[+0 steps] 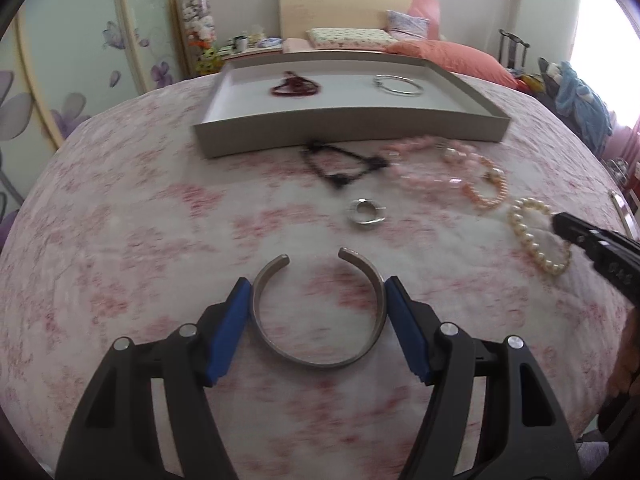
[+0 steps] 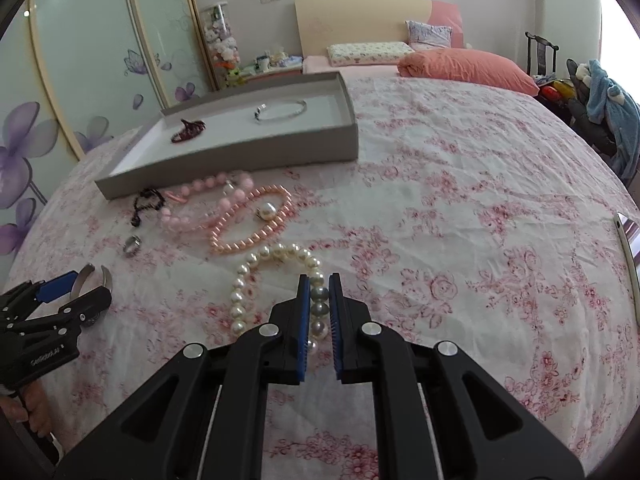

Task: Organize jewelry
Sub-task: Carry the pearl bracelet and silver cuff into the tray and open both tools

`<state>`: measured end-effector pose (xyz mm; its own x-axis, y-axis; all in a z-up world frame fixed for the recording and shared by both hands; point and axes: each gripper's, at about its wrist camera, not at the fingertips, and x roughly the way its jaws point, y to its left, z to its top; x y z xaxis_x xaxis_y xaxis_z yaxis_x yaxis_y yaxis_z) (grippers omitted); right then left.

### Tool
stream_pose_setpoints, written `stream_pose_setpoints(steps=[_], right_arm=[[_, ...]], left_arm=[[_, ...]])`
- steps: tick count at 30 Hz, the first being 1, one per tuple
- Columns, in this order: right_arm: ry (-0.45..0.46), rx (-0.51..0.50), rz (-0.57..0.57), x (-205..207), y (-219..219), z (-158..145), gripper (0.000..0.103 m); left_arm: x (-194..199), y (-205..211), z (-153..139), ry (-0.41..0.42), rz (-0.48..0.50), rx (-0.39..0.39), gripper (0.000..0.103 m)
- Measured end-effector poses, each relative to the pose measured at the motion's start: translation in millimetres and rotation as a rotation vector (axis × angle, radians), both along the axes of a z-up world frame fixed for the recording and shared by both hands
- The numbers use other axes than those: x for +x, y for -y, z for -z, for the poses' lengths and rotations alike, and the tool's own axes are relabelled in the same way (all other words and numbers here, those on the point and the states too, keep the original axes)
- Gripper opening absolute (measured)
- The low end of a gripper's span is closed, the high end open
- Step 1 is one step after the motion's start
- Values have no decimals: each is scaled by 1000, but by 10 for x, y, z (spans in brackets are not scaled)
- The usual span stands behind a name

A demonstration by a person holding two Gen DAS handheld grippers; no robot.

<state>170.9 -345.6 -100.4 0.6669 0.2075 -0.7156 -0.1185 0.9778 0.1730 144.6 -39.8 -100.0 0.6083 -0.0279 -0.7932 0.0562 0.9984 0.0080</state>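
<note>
My left gripper [image 1: 318,286] is shut on a silver open cuff bangle [image 1: 316,354], its blue pads touching both sides; it also shows in the right wrist view [image 2: 90,276]. My right gripper [image 2: 319,280] is shut on the white pearl bracelet [image 2: 256,264], which lies on the floral bedspread and also shows in the left wrist view [image 1: 538,236]. A grey tray [image 1: 348,128] farther back holds a dark red bead bracelet [image 1: 296,86] and a thin silver bangle [image 1: 398,85].
Between the tray and the grippers lie a black bead bracelet [image 1: 344,164], pink bead strands [image 2: 208,208], a peach pearl bracelet [image 2: 252,220] and a silver ring [image 1: 365,211]. An orange pillow [image 2: 468,66] lies at the bed's head. A phone edge [image 2: 628,240] lies at the right.
</note>
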Motion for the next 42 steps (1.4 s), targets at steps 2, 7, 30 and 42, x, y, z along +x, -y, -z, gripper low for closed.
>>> stream_pose_setpoints(steps=[2, 7, 30, 42], right_arm=[[19, 13, -6, -13, -11, -59, 10], [70, 37, -31, -62, -69, -230, 10], [179, 109, -135, -236, -315, -627, 10], [249, 115, -144, -290, -363, -823, 10]], left_arm=[[8, -131, -12, 3, -32, -1, 66], [8, -369, -63, 16, -91, -15, 66], [-244, -376, -559, 212, -104, -41, 66], [-421, -247, -916, 369, -82, -14, 66]])
